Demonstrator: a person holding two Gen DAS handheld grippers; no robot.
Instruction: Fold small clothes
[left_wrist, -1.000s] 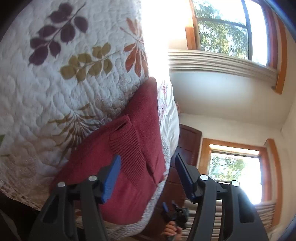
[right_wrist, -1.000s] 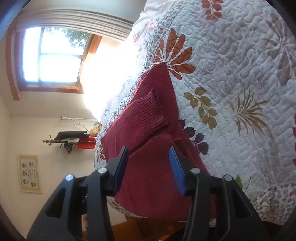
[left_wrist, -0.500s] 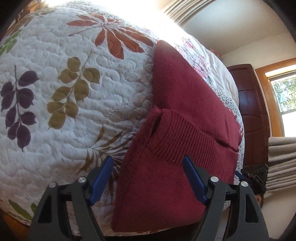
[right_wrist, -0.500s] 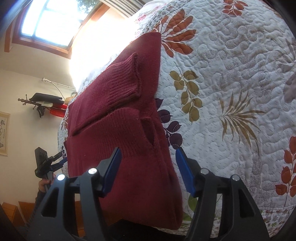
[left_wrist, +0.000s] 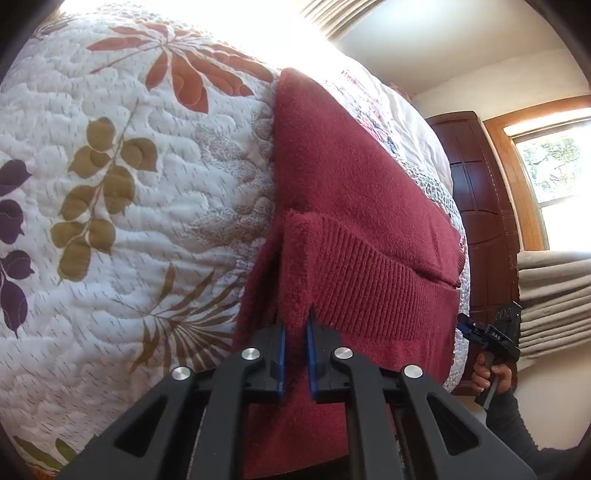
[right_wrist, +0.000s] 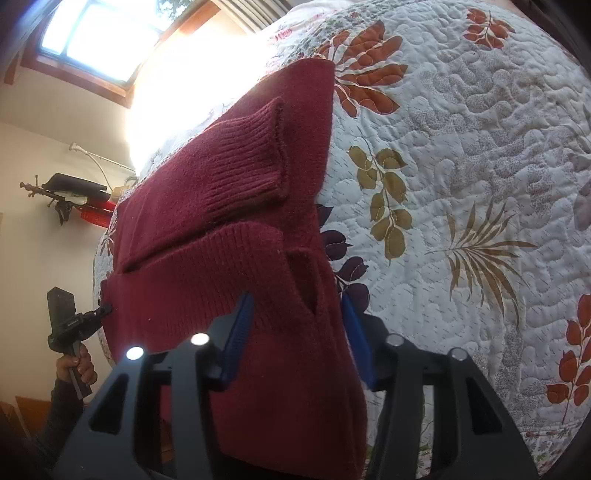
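Bed (left_wrist: 129, 229): white quilted cover printed with rust, olive and purple leaves, spreading ahead of my jaws. On it: one dark red knit sweater (left_wrist: 354, 206), folded, its near edge hanging over the bedside between my jaws.

A white quilted bedspread (left_wrist: 122, 229) printed with rust, olive and purple leaf sprigs covers the bed. Beyond it stands a dark wooden door (left_wrist: 476, 192) beside a wood-framed window (left_wrist: 554, 173) — pleated beige drapes (left_wrist: 550, 295) hang below. In the right wrist view, another bright window (right_wrist: 92, 33) and a wall rack (right_wrist: 70, 195) holding dark and red items.
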